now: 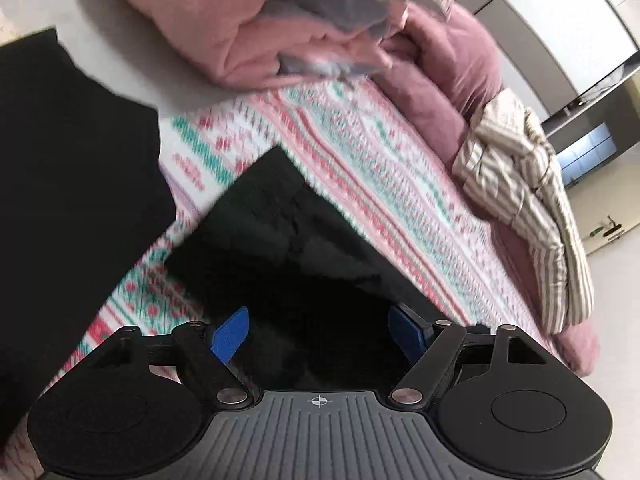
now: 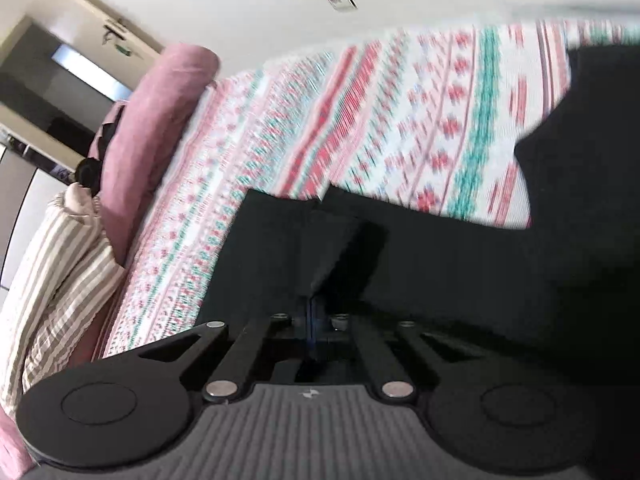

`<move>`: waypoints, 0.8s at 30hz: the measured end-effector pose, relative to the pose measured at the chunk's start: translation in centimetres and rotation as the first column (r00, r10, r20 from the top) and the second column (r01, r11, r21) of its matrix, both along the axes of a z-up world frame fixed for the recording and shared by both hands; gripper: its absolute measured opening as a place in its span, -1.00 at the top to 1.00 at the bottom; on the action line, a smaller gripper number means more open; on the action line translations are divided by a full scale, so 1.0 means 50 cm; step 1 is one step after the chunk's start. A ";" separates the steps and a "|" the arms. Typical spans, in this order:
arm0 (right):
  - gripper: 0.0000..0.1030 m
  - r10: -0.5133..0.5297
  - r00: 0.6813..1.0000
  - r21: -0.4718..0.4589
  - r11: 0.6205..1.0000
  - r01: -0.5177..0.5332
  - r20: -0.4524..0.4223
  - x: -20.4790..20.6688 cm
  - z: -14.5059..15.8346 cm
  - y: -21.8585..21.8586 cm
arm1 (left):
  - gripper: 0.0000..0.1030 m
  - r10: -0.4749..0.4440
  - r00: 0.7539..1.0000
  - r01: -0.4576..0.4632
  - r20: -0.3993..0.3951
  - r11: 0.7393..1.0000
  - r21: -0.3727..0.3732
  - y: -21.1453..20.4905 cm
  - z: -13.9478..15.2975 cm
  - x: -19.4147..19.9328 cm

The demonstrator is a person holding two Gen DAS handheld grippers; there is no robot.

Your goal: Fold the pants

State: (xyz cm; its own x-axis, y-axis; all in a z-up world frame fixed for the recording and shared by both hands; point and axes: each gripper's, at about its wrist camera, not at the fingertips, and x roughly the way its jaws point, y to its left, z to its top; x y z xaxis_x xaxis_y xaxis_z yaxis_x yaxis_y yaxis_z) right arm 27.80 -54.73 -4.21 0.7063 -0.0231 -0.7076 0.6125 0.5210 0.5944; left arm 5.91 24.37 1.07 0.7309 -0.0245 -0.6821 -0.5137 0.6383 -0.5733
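The left gripper [image 1: 318, 334] hovers over the black pants [image 1: 280, 240], fingers spread apart. The right gripper [image 2: 314, 312] fingers are closed, pinching the pants on the bed [image 2: 360, 120].

You see black pants [image 1: 256, 240] on a bedspread [image 1: 360, 152] banded in pink, red, teal and white — a knit-like pattern. At upper centre sits a pale pink quilt [image 1: 280, 40] with grey patches; beside it a dusty-rose pillow [image 1: 452, 60]. On the right — a beige-and-white striped garment [image 1: 528, 184]. Your gripper pads [image 1: 230, 334] are blue.
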 end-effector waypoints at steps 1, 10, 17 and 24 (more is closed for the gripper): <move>0.66 0.005 1.000 -0.010 1.000 -0.005 0.011 -0.005 0.011 0.000 | -0.55 -0.004 1.000 0.004 0.011 1.000 0.015 0.000 0.000 -0.001; 0.66 0.045 0.998 -0.136 0.990 -0.040 0.035 -0.079 0.102 -0.006 | -0.65 -0.020 0.999 0.018 0.036 0.999 0.044 0.001 0.003 0.007; 0.63 0.120 0.993 -0.136 0.984 -0.116 0.020 -0.122 0.111 -0.026 | -0.65 -0.029 0.999 0.029 0.039 1.000 -0.010 0.009 -0.007 0.002; -0.75 0.148 0.989 -0.046 0.988 -0.148 -0.002 -0.071 0.022 -0.026 | -0.68 -0.012 0.998 0.014 0.062 0.999 -0.032 0.007 -0.002 0.027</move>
State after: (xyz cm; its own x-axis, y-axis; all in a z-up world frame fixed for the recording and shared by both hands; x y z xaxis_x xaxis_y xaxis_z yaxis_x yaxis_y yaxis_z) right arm 24.23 -56.05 -3.12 0.7053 0.0496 -0.7072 0.5258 0.6326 0.5687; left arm 7.25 24.73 0.98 0.7711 -0.0554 -0.6343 -0.4685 0.6251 -0.6242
